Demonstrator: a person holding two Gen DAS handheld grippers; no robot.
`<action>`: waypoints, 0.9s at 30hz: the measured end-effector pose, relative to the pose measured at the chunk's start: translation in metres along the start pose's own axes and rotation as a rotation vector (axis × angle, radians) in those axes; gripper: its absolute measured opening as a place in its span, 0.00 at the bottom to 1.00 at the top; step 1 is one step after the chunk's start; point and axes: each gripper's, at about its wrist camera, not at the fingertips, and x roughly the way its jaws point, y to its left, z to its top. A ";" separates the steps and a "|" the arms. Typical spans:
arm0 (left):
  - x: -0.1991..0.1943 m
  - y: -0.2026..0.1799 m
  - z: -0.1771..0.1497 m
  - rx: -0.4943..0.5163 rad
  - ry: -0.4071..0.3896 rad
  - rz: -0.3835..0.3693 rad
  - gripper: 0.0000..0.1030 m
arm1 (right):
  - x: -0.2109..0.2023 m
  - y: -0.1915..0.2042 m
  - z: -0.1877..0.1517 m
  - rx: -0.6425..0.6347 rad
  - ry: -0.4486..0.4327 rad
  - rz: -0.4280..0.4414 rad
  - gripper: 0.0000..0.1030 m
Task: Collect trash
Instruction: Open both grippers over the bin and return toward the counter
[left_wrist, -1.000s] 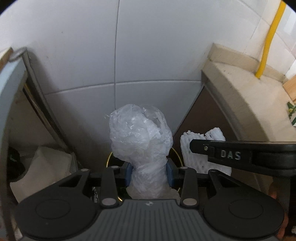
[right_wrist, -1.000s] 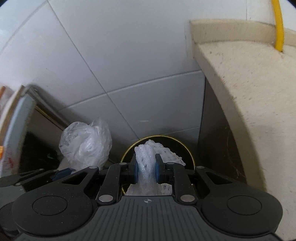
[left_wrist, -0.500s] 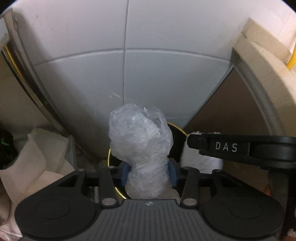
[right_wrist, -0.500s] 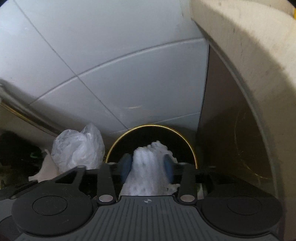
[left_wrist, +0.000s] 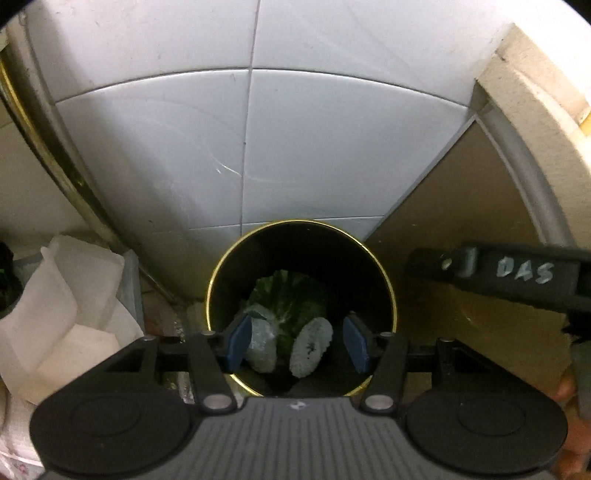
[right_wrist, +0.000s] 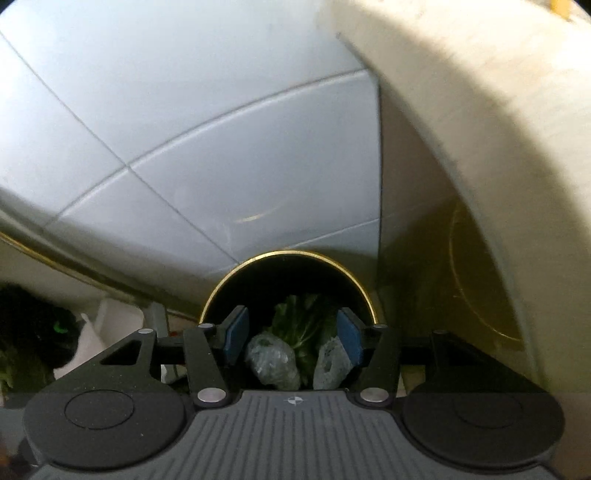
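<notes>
At far left, white paper (left_wrist: 62, 314) beside the bin (left_wrist: 301, 229); left gripper (left_wrist: 297, 343) and right gripper (right_wrist: 293, 338) both spread, empty — plastic wad (left_wrist: 262, 347) and foam net (left_wrist: 310, 347) lie inside on greens (left_wrist: 291, 299); the drop looks done, paper perhaps left.

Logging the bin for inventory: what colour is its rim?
Gold, on a black bin; the left wrist view shows it best.

One bin (left_wrist: 301, 236), two plastic wads (left_wrist: 261, 345), one leafy green (left_wrist: 291, 299), two tools (left_wrist: 295, 345).
</notes>
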 end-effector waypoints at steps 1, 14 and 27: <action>-0.004 0.000 -0.001 -0.001 -0.003 -0.009 0.48 | -0.006 0.000 0.000 0.004 -0.012 0.004 0.62; -0.076 -0.022 -0.002 0.050 -0.105 -0.157 0.49 | -0.113 0.001 -0.009 0.031 -0.179 0.072 0.76; -0.142 -0.100 -0.007 0.369 -0.230 -0.376 0.55 | -0.232 -0.048 -0.049 0.171 -0.457 -0.023 0.83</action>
